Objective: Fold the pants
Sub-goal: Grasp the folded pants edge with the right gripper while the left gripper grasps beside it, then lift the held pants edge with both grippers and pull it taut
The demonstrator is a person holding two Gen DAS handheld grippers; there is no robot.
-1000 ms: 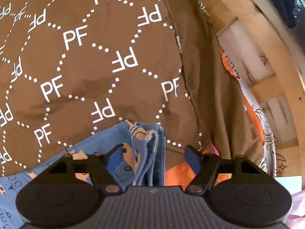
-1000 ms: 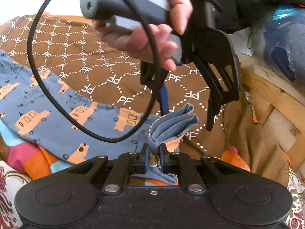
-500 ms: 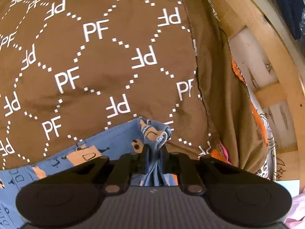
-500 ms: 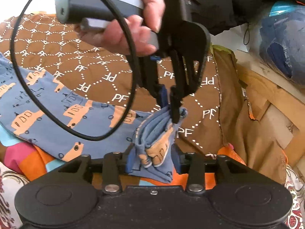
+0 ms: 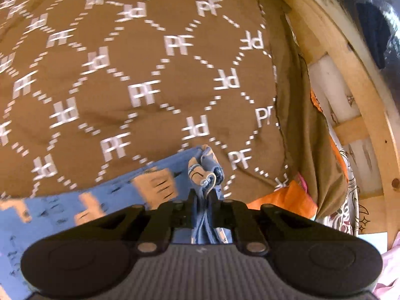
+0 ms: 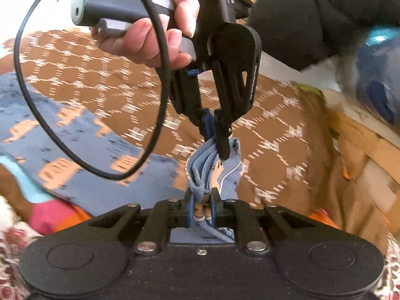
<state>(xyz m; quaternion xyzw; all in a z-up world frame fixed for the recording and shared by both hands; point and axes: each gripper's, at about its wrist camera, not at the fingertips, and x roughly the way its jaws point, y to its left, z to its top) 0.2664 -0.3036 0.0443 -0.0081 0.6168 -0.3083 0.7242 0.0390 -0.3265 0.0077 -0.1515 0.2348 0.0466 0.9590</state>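
The pants point(image 6: 82, 150) are blue with orange truck prints and lie on a brown bedspread, stretching off to the left. My left gripper point(image 5: 203, 196) is shut on the bunched end of the pants point(image 5: 150, 187). In the right wrist view it point(image 6: 215, 140) comes down from above, held by a hand, and pinches the far corner of that end. My right gripper point(image 6: 201, 207) is shut on the near corner of the same end. The cloth is lifted and taut between the two grippers.
The brown bedspread point(image 5: 140, 75) with white "PF" print covers the bed. A wooden bed frame point(image 5: 350, 80) runs along the right side. Orange and pink cloth point(image 6: 52, 217) lies under the pants at the near edge. A black cable point(image 6: 160, 80) loops from the left gripper's handle.
My left gripper was open a second ago and has closed on the end of the pants. Both grippers have since lifted that end off the bedspread, and my right gripper has tightened on it.
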